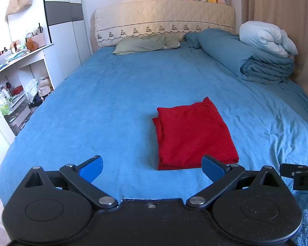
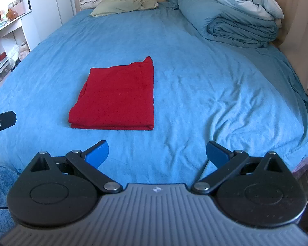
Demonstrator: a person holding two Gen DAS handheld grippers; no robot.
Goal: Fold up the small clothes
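The red garment (image 1: pixel 193 135) lies on the blue bed sheet (image 1: pixel 104 102) as a flat, layered rectangle, already folded by the look of it. It sits ahead of the left tool (image 1: pixel 152 167) and slightly to that tool's right, its near edge close to the right fingertip. From the right tool (image 2: pixel 157 152) it lies ahead and to the left, a little apart from the fingertips. Both tools are spread wide and hold nothing.

Judging from this, the step in hand is either a final fold or simply leaving the piece tidy. If one more fold is wanted, each tool would do best to take a near corner, pinching all the layers together so none slips, then carry the edge away over the far edge, low and level. The near-left corner shows loose layers peeking out; gather those first.
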